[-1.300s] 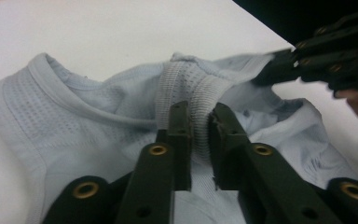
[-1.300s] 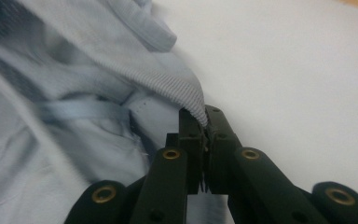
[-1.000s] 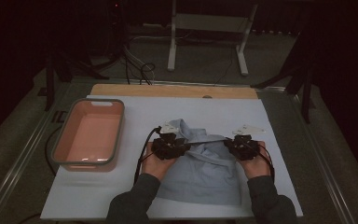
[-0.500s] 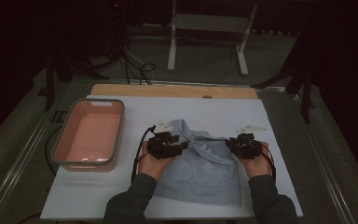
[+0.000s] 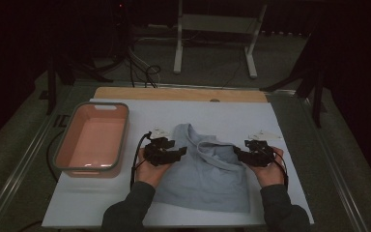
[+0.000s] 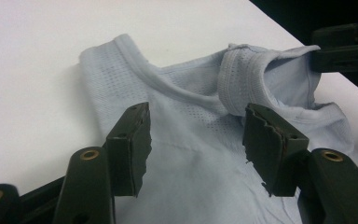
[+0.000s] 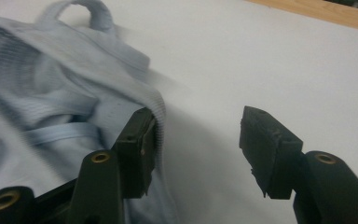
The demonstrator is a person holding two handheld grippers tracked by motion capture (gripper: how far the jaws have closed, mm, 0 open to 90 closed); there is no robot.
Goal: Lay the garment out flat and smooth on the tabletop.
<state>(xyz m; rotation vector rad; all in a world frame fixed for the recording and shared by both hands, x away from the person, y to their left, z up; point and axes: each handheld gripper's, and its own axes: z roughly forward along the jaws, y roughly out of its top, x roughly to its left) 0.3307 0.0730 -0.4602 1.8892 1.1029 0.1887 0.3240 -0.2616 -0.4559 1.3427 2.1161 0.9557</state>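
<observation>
A light blue sleeveless top (image 5: 205,176) lies flat on the white table (image 5: 246,116), neckline towards the far side. My left gripper (image 5: 182,152) rests at the top's left shoulder. Its jaws have just been opening and stand open (image 6: 196,135) over the mesh cloth, not pinching it. My right gripper (image 5: 236,152) sits at the right shoulder. Its jaws have also just been opening and are open (image 7: 196,140), with bare table between them and the top's ribbed edge (image 7: 156,105) against the left jaw. The neckband (image 6: 235,79) is folded over.
A pink tub with a grey rim (image 5: 60,150) stands at the table's left. A wooden strip (image 5: 174,94) runs along the far edge. Beyond it are metal stand legs (image 5: 178,48) and cables (image 5: 145,72) on the floor.
The left hand has shifted a little to the left. The top's upper edge, drawn between the grippers before, now lies slack on the table. The right hand has stayed put.
</observation>
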